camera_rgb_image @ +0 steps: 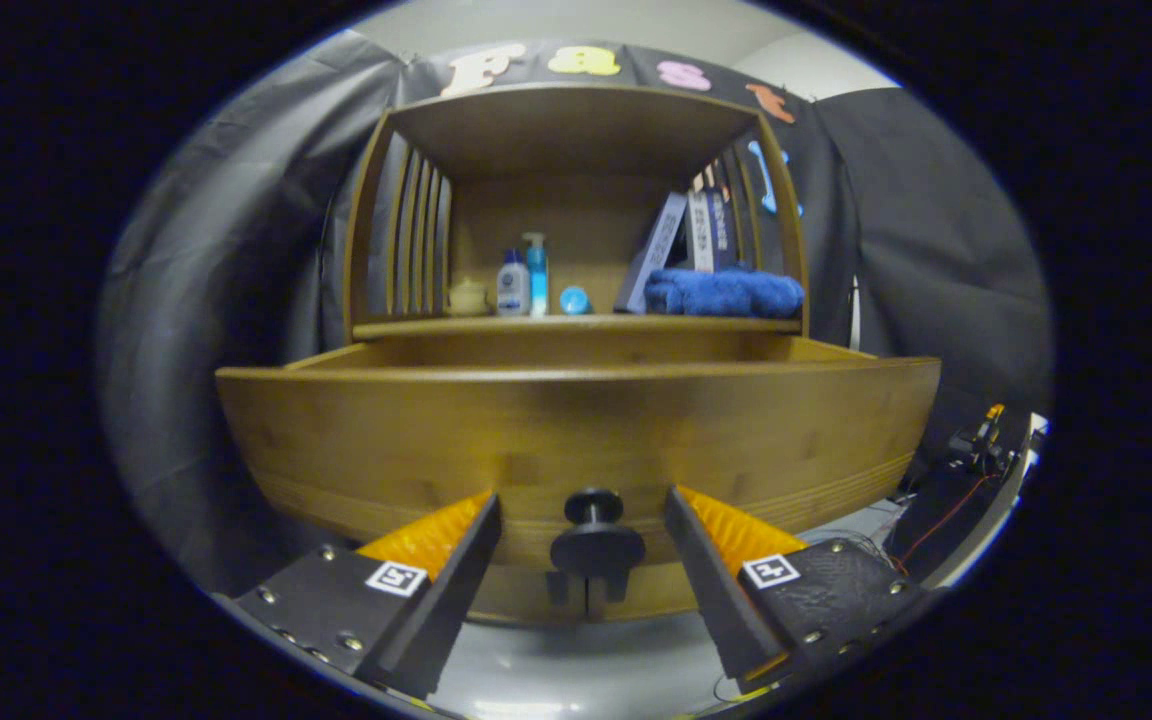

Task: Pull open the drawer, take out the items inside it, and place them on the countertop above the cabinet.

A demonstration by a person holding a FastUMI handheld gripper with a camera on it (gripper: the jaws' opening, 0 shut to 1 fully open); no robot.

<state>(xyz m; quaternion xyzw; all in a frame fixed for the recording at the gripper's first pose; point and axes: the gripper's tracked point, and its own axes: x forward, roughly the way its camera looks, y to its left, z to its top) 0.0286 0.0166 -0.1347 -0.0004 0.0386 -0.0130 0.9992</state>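
With the wide brown wooden drawer [576, 440] already pulled out toward the camera across the middle of the frame, the relation that matters now is vertical: its open top edge sits above the gripper [582, 520], and the interior lies up and beyond the fingers. The round black drawer knob [594, 540] is at lower centre, between the two fingers with a clear gap each side, so the gripper stands wide and holds nothing. The drawer's long axis runs left-right across the frame, square to the fingers. From this low angle only a strip of the inner back wall shows; whatever is inside is hidden, can't tell what or where. My read: the pull step looks done or nearly so, and the next move needs the gripper backed off the knob and raised over the front panel, then tipped down into the drawer. The wooden countertop ledge [576, 326] is above the drawer at frame centre, already carrying a folded blue towel [726, 292] at right, leaning books [698, 240] behind it, and small white-and-blue bottles [524, 280] left of centre. The free patch looks to be between bottles and towel.
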